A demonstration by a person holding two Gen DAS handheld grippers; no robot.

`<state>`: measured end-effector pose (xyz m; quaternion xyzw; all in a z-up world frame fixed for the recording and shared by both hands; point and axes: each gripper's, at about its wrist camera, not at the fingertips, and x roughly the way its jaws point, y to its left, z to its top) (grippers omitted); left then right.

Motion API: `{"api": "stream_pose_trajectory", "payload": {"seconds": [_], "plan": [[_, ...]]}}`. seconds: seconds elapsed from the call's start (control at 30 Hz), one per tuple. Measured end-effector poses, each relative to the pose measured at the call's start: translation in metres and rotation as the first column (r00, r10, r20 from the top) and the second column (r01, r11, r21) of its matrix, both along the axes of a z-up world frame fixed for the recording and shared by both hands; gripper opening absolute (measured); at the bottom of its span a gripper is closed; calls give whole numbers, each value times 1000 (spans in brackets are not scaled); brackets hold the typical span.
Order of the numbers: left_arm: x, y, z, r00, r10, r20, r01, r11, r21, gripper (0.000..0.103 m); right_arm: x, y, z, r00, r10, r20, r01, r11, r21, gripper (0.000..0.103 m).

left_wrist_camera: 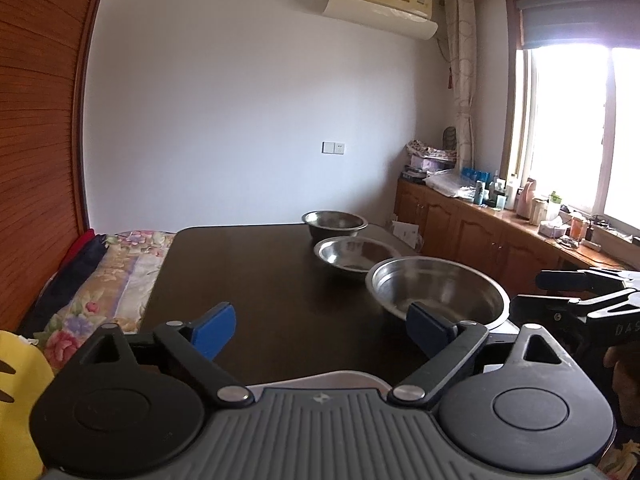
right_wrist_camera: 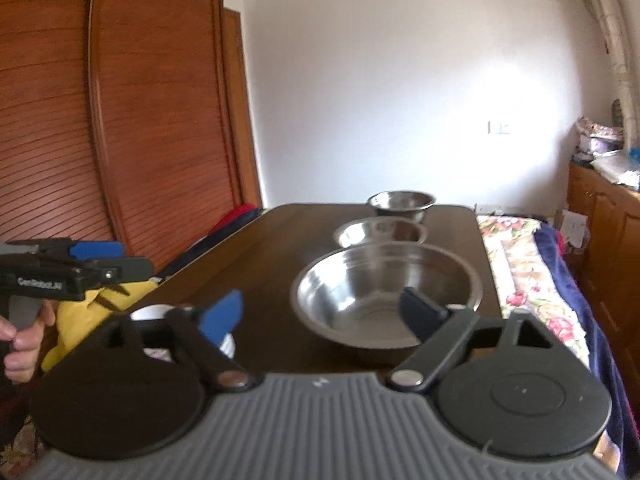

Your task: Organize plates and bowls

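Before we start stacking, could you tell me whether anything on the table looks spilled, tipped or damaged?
Nothing stands out. Three steel bowls, the near bowl, the middle bowl and the far bowl, sit upright in a row on the table, apparently dry and unspilled. Both grippers, left and right, are open and empty.

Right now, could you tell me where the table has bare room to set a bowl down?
The table's left half, from the bed-side edge to the bowls, is bare. The right side is crowded: large bowl, middle bowl, small bowl in a row.
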<state>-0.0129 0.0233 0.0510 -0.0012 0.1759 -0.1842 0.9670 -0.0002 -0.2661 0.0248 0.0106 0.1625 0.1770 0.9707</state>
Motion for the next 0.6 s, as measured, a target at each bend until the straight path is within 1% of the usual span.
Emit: {"api": "stream_pose_trajectory", "payload": {"seconds": [0.13,0.43,0.6], "plan": [[4,-13,1,1000,-10,5,10,1000,2,103,3,-9,-2,999,-38,24,38,999,-10,103],[20,-37,0,999,-36,1,36,999,-6,103,21,-29,-7,990,-129,62,131,991,-28,103],[30,-49,1,999,-47,-5,47,999,8,103,37,-40,-9,985,-162,58,164,986,-24,103]]}}
